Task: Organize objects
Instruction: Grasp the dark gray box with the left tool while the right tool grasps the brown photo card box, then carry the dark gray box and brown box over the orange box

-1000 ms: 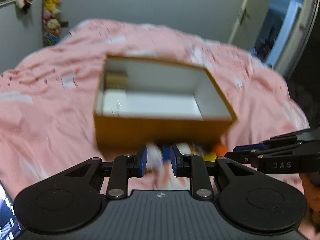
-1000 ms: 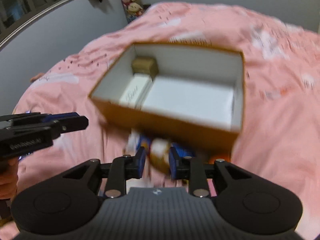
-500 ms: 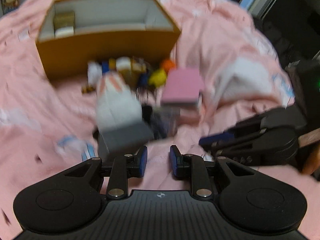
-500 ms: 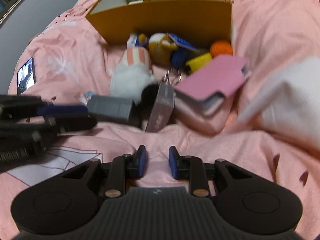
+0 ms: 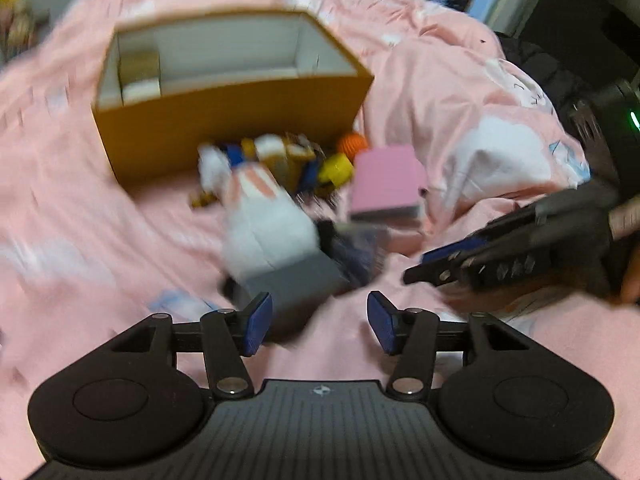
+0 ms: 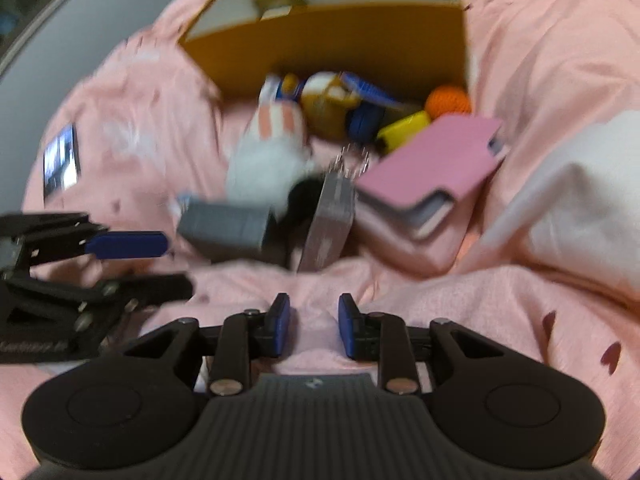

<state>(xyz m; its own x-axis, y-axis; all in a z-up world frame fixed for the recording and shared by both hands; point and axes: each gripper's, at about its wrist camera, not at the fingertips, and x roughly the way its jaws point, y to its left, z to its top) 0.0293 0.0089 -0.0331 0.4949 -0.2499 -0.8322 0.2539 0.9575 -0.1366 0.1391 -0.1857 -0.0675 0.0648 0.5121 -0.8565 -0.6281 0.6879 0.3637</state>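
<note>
A pile of small items lies on the pink bedding in front of an orange cardboard box [image 5: 232,136] [image 6: 332,44]. It includes a white plush [image 5: 264,224] [image 6: 268,160], a grey box [image 5: 292,284] [image 6: 228,228], a second grey box on edge [image 6: 332,232], a pink case [image 5: 384,184] [image 6: 432,172], an orange ball [image 6: 448,100] and a yellow piece [image 6: 404,130]. My left gripper [image 5: 318,324] is opening. The grey box's near end sits by its left pad, not pressed. My right gripper [image 6: 314,328] is opening over bare bedding, short of the pile.
Two small boxes stand inside the orange box at its left end. A phone [image 6: 60,160] lies on the bedding to the left. A white patch of bedding [image 6: 580,200] bulges at the right. A dark chair and a doorway are beyond the bed's right edge.
Both views have dropped from the open box to the pile before it. The left jaws have spread wide from nearly shut. The right jaws have widened a little.
</note>
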